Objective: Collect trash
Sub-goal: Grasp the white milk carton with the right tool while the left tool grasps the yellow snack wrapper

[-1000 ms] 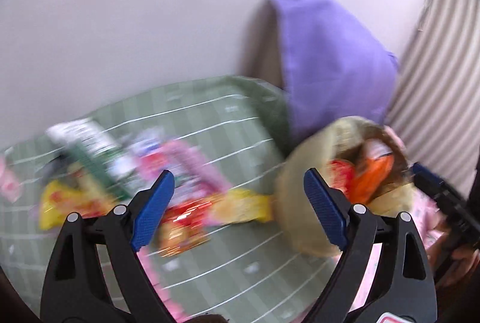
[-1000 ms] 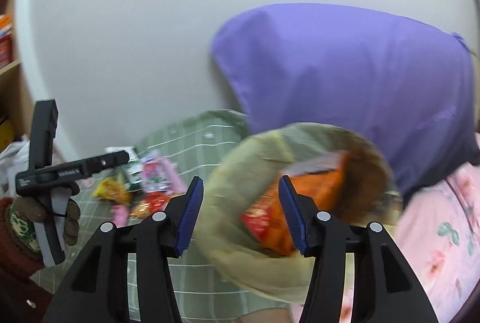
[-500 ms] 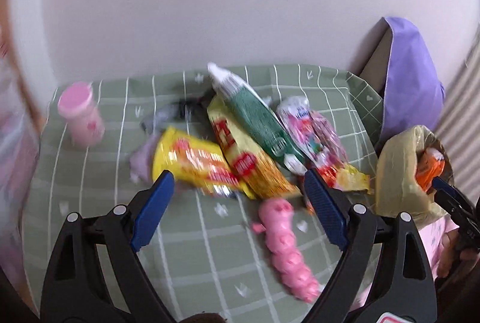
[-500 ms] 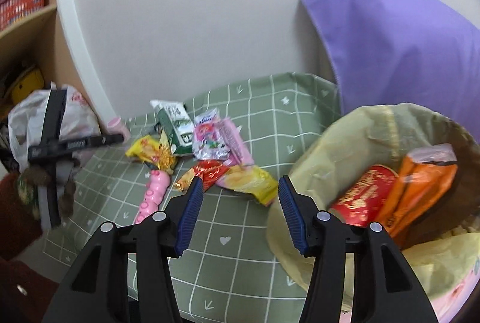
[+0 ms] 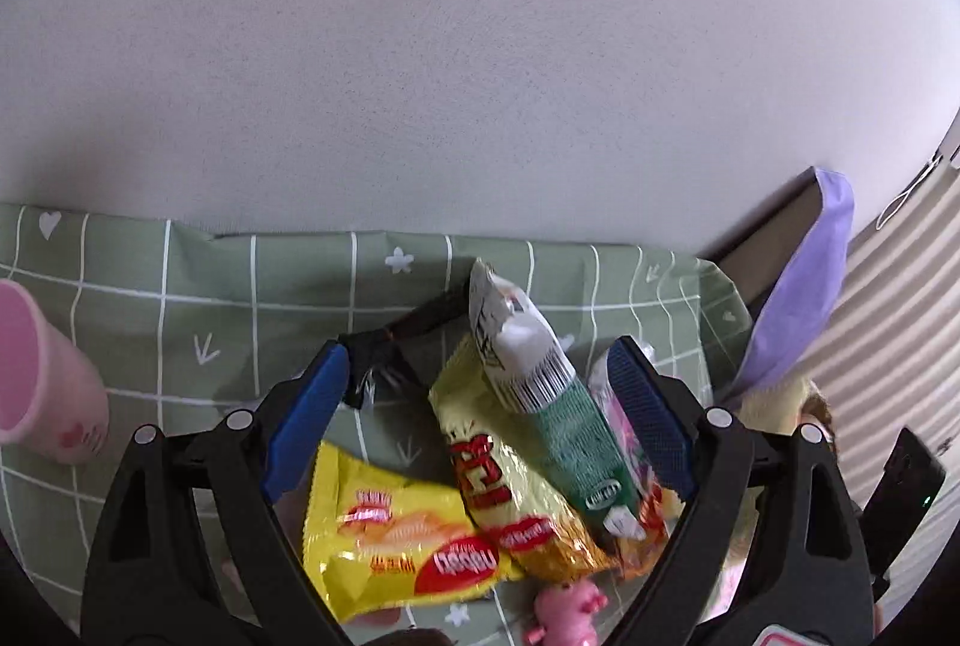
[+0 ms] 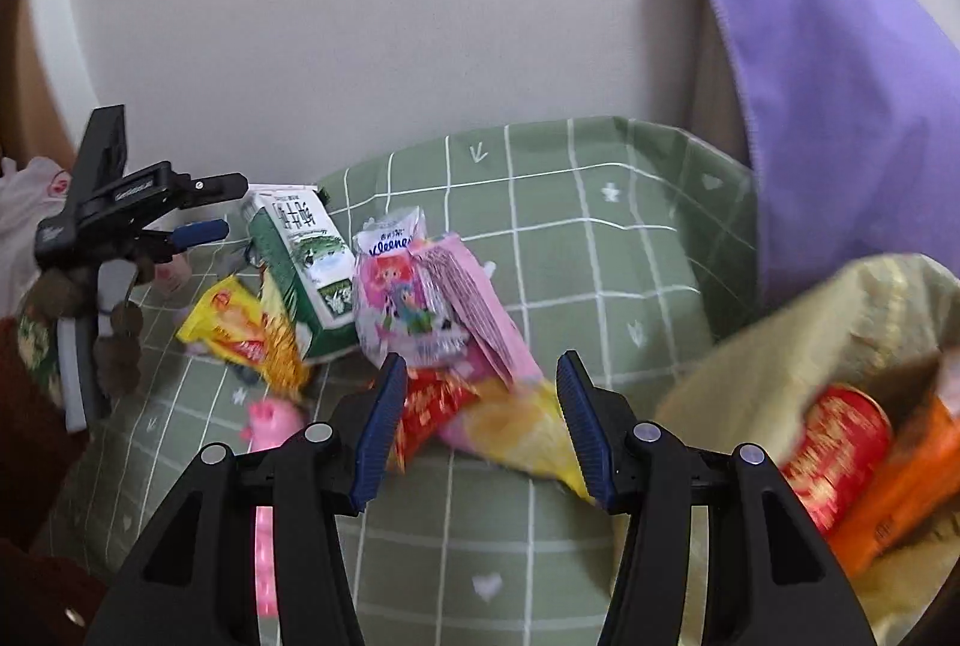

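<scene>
A heap of wrappers lies on a green checked cloth [image 5: 252, 286]. My left gripper [image 5: 480, 418] is open and empty, low over a green and white carton [image 5: 552, 406], a yellow-gold packet [image 5: 510, 490] and a yellow snack bag [image 5: 384, 532]. My right gripper [image 6: 474, 418] is open and empty, just above a red wrapper [image 6: 432, 400], a yellow wrapper [image 6: 516, 430] and a pink packet [image 6: 474, 310]. The carton [image 6: 306, 256] and a Kleenex pack [image 6: 390, 238] lie behind. A yellowish trash bag [image 6: 774, 346] at the right holds a red packet [image 6: 840, 454] and an orange one [image 6: 900, 490].
A pink cup [image 5: 42, 382] stands at the left. A pink pig toy [image 6: 273, 421] lies near the front edge. A purple cushion [image 6: 828, 64] leans on the white wall. A black wrapper [image 5: 390, 352] lies behind the heap. The left gripper [image 6: 204, 232] shows at the left in the right wrist view.
Both grippers swung left from the trash bag and came down closer over the wrapper heap. Both stayed open and empty.
</scene>
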The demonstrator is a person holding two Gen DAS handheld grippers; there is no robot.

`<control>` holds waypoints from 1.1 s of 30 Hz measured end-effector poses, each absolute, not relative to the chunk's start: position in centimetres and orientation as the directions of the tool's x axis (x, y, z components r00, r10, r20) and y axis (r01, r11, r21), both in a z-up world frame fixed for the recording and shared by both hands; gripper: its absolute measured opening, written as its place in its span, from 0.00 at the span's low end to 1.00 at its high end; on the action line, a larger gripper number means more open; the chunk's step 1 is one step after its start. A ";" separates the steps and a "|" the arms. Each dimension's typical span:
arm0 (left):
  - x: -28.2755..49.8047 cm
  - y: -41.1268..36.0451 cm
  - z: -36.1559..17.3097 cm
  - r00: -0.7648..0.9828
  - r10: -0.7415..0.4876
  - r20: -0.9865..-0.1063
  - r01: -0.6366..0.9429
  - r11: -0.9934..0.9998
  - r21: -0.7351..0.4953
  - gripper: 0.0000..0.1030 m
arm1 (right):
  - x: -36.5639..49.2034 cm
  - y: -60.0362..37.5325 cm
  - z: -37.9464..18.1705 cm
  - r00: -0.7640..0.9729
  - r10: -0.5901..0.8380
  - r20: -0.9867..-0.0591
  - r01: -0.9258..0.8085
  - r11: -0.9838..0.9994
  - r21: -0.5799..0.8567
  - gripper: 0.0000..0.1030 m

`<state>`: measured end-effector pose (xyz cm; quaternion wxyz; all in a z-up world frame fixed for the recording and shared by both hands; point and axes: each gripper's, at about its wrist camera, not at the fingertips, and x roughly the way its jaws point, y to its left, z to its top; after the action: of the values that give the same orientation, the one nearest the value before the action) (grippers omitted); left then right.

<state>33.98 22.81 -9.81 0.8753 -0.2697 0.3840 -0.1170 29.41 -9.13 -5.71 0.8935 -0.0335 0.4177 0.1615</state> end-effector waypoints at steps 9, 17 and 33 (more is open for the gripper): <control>34.6 22.9 -11.0 0.655 -0.335 -0.678 0.131 0.933 -0.335 0.81 | 31.9 -7.2 -9.3 0.549 0.385 -0.742 -0.457 0.881 0.119 0.48; 36.3 23.2 -11.5 0.587 -0.426 -0.688 0.175 0.897 -0.405 0.86 | 32.4 -3.8 -7.1 0.504 0.474 -0.722 -0.576 0.807 0.127 0.48; 29.8 25.2 -10.3 0.638 -0.308 -0.706 0.054 0.932 -0.358 0.86 | 40.6 5.4 -10.6 0.235 0.500 -0.833 -0.783 0.605 0.142 0.48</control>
<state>29.76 25.20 -10.33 0.8919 -0.1536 0.4130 -0.1013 40.63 5.44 -10.61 0.7705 -0.1550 0.4571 0.4164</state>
